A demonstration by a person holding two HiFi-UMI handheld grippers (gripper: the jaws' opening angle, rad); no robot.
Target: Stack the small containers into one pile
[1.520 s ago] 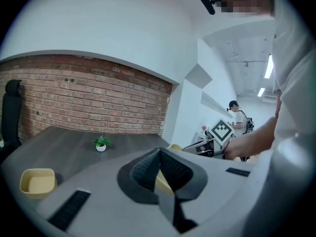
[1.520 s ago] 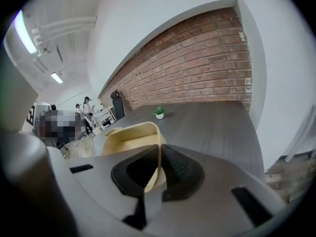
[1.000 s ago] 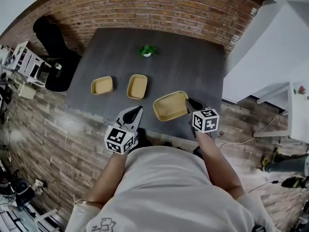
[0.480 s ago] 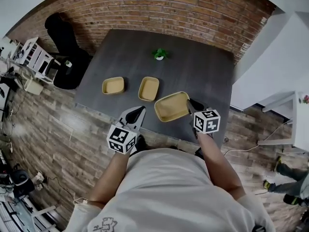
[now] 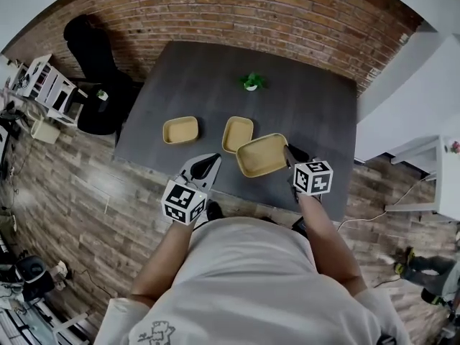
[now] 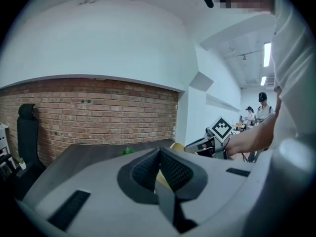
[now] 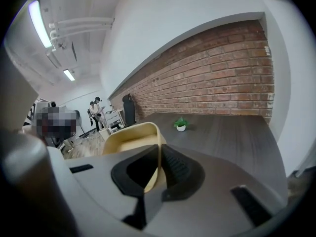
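Observation:
Two small yellow containers lie on the dark table (image 5: 215, 70): one to the left (image 5: 180, 129), one in the middle (image 5: 238, 134). A larger yellow container (image 5: 261, 154) is held by its right rim in my right gripper (image 5: 287, 149), which is shut on it. Its far corner reaches the middle container's near right corner. In the right gripper view the rim (image 7: 131, 139) runs between the jaws of the right gripper (image 7: 159, 154). My left gripper (image 5: 213, 159) hovers at the table's front edge, left of the large container, shut and empty. Seen in its own view, the left gripper (image 6: 159, 154) has yellow showing behind it.
A small potted plant (image 5: 251, 82) stands at the far middle of the table, before the brick wall. A black chair (image 5: 93, 49) and a white shelf unit (image 5: 43, 85) stand to the left. A white partition (image 5: 410, 85) rises on the right. People stand far off in the room.
My right gripper has carried the large container leftward and farther in, closing the gap to the middle small container. The left gripper has moved forward alongside it, still shut.

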